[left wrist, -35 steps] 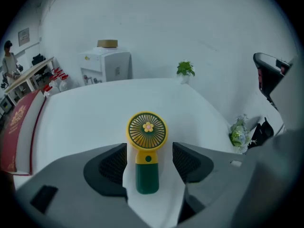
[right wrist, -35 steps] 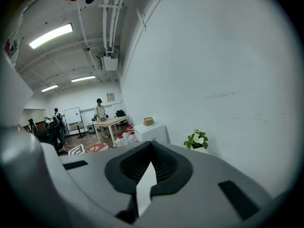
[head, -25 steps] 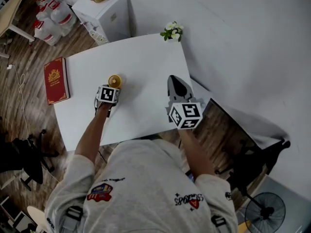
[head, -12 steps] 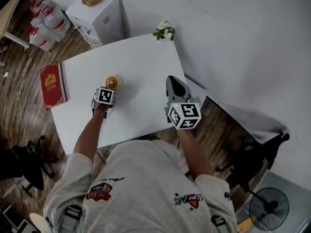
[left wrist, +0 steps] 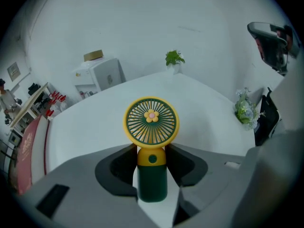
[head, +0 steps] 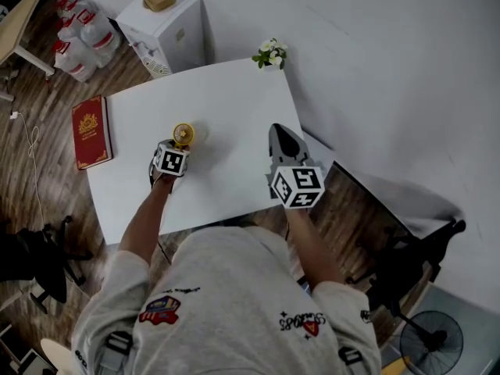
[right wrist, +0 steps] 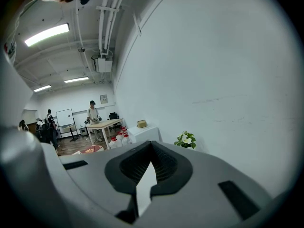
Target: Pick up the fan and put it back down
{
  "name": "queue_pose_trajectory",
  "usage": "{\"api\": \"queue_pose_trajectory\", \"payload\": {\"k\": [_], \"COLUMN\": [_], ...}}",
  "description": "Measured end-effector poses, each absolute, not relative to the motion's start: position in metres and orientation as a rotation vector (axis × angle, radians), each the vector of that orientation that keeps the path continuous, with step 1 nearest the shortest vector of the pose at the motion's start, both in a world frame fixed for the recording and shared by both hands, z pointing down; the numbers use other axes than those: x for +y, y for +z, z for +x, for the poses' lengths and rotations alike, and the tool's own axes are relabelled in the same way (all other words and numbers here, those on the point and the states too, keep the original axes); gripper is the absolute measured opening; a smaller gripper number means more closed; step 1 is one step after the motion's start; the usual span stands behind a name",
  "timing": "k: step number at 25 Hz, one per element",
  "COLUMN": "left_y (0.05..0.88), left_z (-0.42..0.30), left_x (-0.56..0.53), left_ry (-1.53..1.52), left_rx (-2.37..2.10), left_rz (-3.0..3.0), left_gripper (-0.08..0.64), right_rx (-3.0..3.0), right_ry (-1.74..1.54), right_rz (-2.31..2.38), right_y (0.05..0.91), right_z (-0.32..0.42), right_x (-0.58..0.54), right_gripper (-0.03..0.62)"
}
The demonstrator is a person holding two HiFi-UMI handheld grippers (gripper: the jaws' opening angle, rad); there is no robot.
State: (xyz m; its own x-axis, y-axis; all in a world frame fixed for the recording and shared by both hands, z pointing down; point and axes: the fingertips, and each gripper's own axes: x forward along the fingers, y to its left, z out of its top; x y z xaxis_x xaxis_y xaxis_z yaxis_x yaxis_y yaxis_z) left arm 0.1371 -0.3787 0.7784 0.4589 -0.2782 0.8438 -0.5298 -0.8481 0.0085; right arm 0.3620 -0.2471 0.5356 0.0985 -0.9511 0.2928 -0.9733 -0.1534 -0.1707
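White table [head: 226, 116]; small potted plant [head: 269, 53] stands on its far right corner; red book [head: 91, 131] lies across the left edge.

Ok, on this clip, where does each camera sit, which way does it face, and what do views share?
Head view: on the person's head, looking steeply down at the table; shows torso, arms, left tool, right tool.
Left gripper view: on the left tool, facing the plant; its jaws have just been closing on the fan between them.
Right gripper view: on the right tool, facing the wall; jaws together, empty.
Shared: plant in all three; fan in head and left gripper views.
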Motion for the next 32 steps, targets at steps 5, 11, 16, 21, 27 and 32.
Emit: {"api": "queue_pose_trajectory", "payload": {"k": [5, 11, 16, 21, 27, 32], "left_y": [0.745, 0.694, 0.614, 0.537, 0.451, 0.407], "left_z": [0.12, 0.086, 0.065, 0.043, 0.007, -0.013], "left_x": [-0.386, -0.398, -0.418, -0.426, -0.42, -0.412], "left_ry": [1.223, 1.045, 0.805, 0.6, 0.369, 0.259], "left_rx": [-0.774, -0.895, -1.017, -1.107, -1.209, -1.25], "left_rz": [2.464, 2.466, 2.568, 2.656, 2.735, 2.773], "left_gripper": [0.181, 0.181, 0.181, 0.181, 0.181, 0.181], "right_rx": [-2.059, -2.142, -2.208, -2.272, -2.346, -2.385], "right_ry": [0.502, 0.461, 0.428, 0.403, 0.361, 0.346], "right_rz": [2.236, 2.185, 2.137, 2.096, 2.024, 1.974], "right_y": [0.529, 0.515, 0.501, 0.488, 0.472, 0.465], "right_z": [0.34, 0.31, 0.285, 0.259, 0.22, 0.198], "right_x": [-0.255, -0.27, -0.287, -0.306, -0.327, -0.337], "right_gripper": [-0.006, -0.006, -0.006, -0.006, -0.006, -0.006]}}
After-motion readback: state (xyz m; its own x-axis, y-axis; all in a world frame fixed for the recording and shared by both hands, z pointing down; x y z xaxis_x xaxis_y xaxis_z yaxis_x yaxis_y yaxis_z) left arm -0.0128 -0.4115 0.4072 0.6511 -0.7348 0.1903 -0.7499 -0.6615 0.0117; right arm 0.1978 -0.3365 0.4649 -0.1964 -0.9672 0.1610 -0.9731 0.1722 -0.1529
